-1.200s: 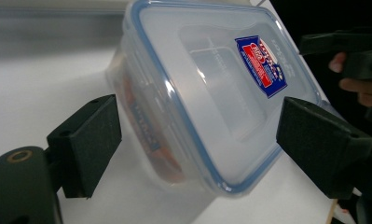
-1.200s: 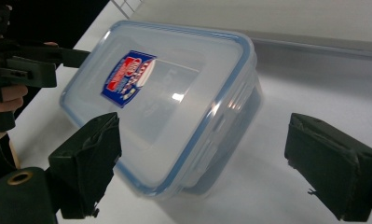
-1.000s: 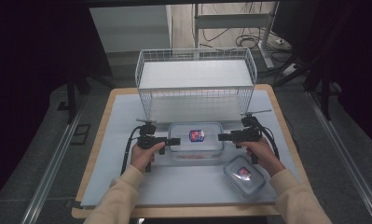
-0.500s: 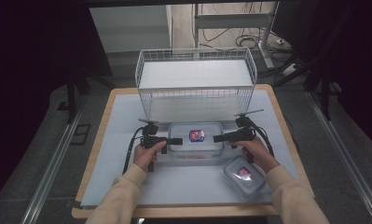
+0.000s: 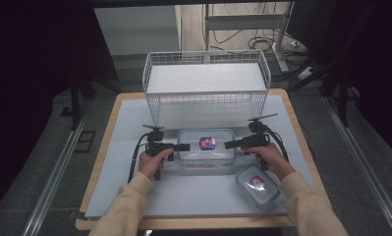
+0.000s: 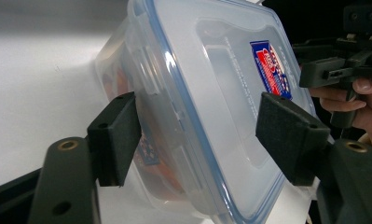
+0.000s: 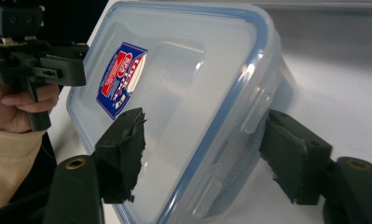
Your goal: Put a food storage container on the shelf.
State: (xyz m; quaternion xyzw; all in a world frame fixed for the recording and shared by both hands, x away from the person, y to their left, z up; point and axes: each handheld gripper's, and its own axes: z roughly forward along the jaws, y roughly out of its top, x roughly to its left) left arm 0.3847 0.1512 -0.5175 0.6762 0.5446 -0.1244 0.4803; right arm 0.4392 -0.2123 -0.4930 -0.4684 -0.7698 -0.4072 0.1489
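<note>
High view showed my left tongs (image 5: 183, 147) at the left end of the large clear container (image 5: 206, 144) on the surface (image 5: 134, 123), my right tongs (image 5: 229, 144) at its right end. Both jaws had just been closing around its ends, seemingly not yet pressing.

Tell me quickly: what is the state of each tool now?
Left tool: open, jaws just closing around the box end, pads not pressing yet.
Right tool: the same at the other end.
</note>
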